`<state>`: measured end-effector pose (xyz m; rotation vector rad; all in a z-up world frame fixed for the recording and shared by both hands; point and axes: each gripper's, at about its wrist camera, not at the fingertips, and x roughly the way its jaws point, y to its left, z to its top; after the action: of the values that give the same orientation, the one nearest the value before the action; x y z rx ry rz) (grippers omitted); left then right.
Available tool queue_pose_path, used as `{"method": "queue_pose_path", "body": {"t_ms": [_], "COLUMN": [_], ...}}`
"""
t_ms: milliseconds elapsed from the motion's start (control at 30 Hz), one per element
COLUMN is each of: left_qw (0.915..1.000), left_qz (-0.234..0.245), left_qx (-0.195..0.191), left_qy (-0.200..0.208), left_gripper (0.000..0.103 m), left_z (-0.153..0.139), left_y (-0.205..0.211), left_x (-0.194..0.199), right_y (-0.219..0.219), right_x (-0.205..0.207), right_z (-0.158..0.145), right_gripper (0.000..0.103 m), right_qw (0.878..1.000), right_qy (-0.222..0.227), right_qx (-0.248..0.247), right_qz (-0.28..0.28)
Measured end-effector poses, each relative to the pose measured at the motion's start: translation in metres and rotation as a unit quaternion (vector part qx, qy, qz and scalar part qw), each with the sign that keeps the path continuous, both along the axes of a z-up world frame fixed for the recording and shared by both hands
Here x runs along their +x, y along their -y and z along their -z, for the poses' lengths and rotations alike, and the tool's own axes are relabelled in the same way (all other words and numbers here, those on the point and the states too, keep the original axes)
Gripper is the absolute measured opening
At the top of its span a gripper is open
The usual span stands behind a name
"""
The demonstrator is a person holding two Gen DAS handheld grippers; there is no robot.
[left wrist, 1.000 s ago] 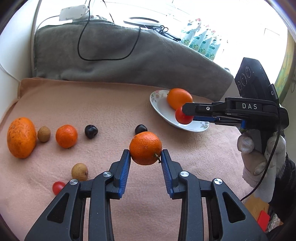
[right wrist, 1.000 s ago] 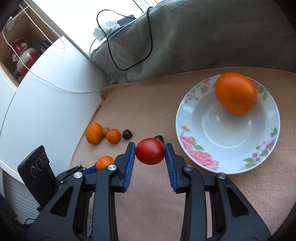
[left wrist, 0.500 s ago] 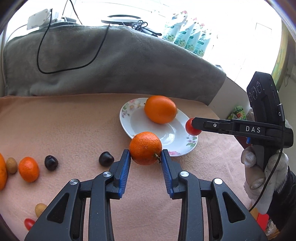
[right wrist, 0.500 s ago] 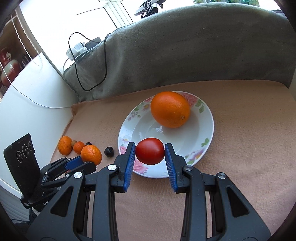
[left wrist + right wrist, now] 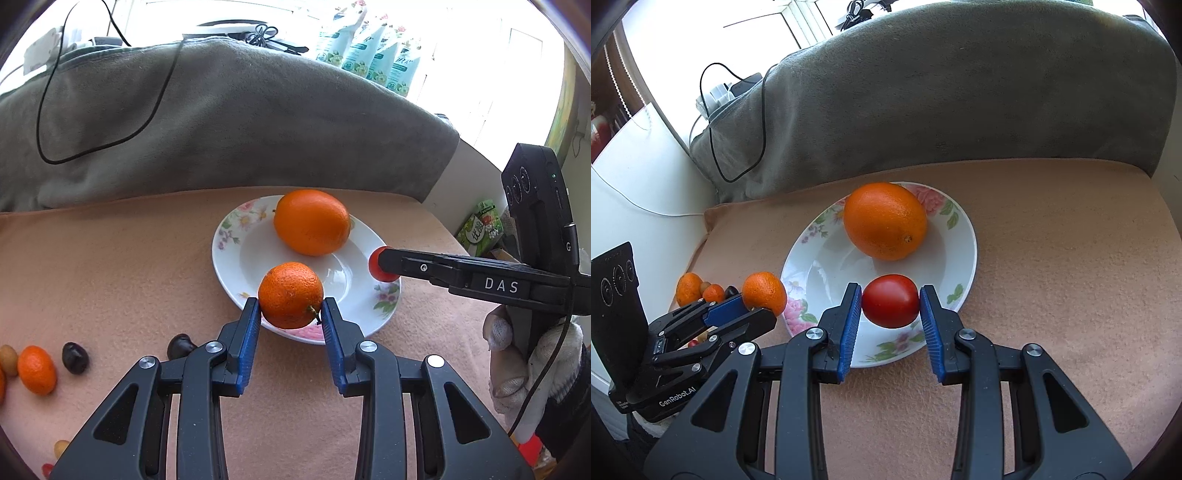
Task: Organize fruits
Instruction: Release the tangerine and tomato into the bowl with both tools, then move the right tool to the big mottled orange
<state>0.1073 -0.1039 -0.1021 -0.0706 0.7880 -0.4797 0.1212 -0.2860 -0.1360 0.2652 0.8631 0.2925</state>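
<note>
A white floral plate (image 5: 231, 236) (image 5: 964, 229) sits on the peach cloth with a large orange (image 5: 311, 222) (image 5: 885, 220) in it. My left gripper (image 5: 290, 308) (image 5: 753, 308) is shut on a mandarin (image 5: 290, 295) (image 5: 764, 292) and holds it over the plate's near rim. My right gripper (image 5: 890, 302) (image 5: 380, 264) is shut on a red tomato (image 5: 890, 301) (image 5: 375, 264) and holds it over the plate's right side.
On the cloth at the left lie a small mandarin (image 5: 37, 369), two dark cherries (image 5: 75, 357) (image 5: 181, 345) and other small fruits (image 5: 7, 360). A grey cushion (image 5: 221, 122) with a black cable (image 5: 48, 122) backs the cloth. The cloth's edge drops off at the right (image 5: 454, 240).
Both grippers moved toward the plate with their fruit. The mandarin now hangs over the plate's near rim and the tomato over its right side. The loose fruits slid to the left of the view.
</note>
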Motion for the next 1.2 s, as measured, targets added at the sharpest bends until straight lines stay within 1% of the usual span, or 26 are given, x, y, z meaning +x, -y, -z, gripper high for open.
{"method": "queue_pose_path", "body": {"t_ms": [167, 333, 367, 400, 433, 467, 500, 567, 600, 633, 667, 767, 800, 900, 967, 1200], "left_qw": [1.0, 1.0, 1.0, 1.0, 0.9999, 0.9999, 0.9999, 0.9999, 0.9999, 0.9999, 0.9999, 0.9998, 0.9998, 0.9998, 0.9998, 0.999], "left_qz": [-0.001, 0.001, 0.002, 0.002, 0.0, -0.001, -0.002, -0.004, -0.006, -0.008, -0.009, -0.012, -0.014, -0.017, -0.021, -0.042], "left_qx": [0.0, 0.006, 0.006, 0.007, 0.009, 0.011, 0.011, 0.01, 0.01, 0.009, 0.009, 0.009, 0.009, 0.006, 0.004, -0.008], "left_qy": [-0.004, 0.001, 0.002, 0.004, 0.006, 0.008, 0.01, 0.011, 0.01, 0.01, 0.01, 0.009, 0.008, 0.007, 0.004, 0.011], "left_gripper": [0.032, 0.033, 0.033, 0.037, 0.045, 0.05, 0.054, 0.054, 0.056, 0.061, 0.063, 0.07, 0.075, 0.076, 0.076, 0.076], "left_z": [0.001, 0.0, -0.001, -0.001, -0.002, -0.003, -0.003, -0.004, -0.003, -0.003, -0.003, -0.002, -0.002, -0.003, -0.004, -0.014], "left_y": [0.003, 0.004, 0.004, 0.004, 0.004, 0.004, 0.004, 0.002, 0.001, 0.0, 0.0, -0.002, -0.002, -0.004, -0.006, -0.031], "left_x": [0.006, 0.007, 0.007, 0.007, 0.007, 0.007, 0.006, 0.006, 0.006, 0.006, 0.005, 0.004, 0.003, 0.002, 0.001, -0.008], "right_y": [0.001, 0.003, 0.003, 0.002, 0.002, 0.002, 0.003, 0.004, 0.005, 0.006, 0.007, 0.008, 0.008, 0.004, 0.002, -0.015], "right_x": [0.003, 0.004, 0.004, 0.003, 0.004, 0.003, 0.002, 0.001, 0.0, 0.0, 0.0, -0.002, -0.004, -0.005, -0.006, -0.007], "right_z": [0.002, 0.003, 0.002, 0.001, 0.0, -0.002, -0.004, -0.008, -0.009, -0.01, -0.01, -0.013, -0.014, -0.019, -0.022, -0.037], "right_gripper": [0.035, 0.035, 0.036, 0.039, 0.053, 0.066, 0.07, 0.071, 0.071, 0.072, 0.076, 0.083, 0.083, 0.086, 0.092, 0.093], "right_qw": [1.0, 1.0, 1.0, 1.0, 1.0, 1.0, 1.0, 0.999, 0.999, 0.999, 0.999, 0.999, 0.999, 0.998, 0.998, 0.998], "right_qy": [-0.001, 0.0, 0.002, 0.003, 0.005, 0.009, 0.015, 0.024, 0.025, 0.026, 0.027, 0.034, 0.037, 0.042, 0.046, 0.057], "right_qx": [-0.003, -0.005, -0.006, -0.008, -0.009, -0.012, -0.013, -0.016, -0.017, -0.017, -0.016, -0.011, -0.012, -0.017, -0.018, -0.02], "right_qz": [0.004, 0.009, 0.01, 0.01, 0.012, 0.015, 0.019, 0.025, 0.027, 0.03, 0.032, 0.033, 0.033, 0.032, 0.031, 0.019]}}
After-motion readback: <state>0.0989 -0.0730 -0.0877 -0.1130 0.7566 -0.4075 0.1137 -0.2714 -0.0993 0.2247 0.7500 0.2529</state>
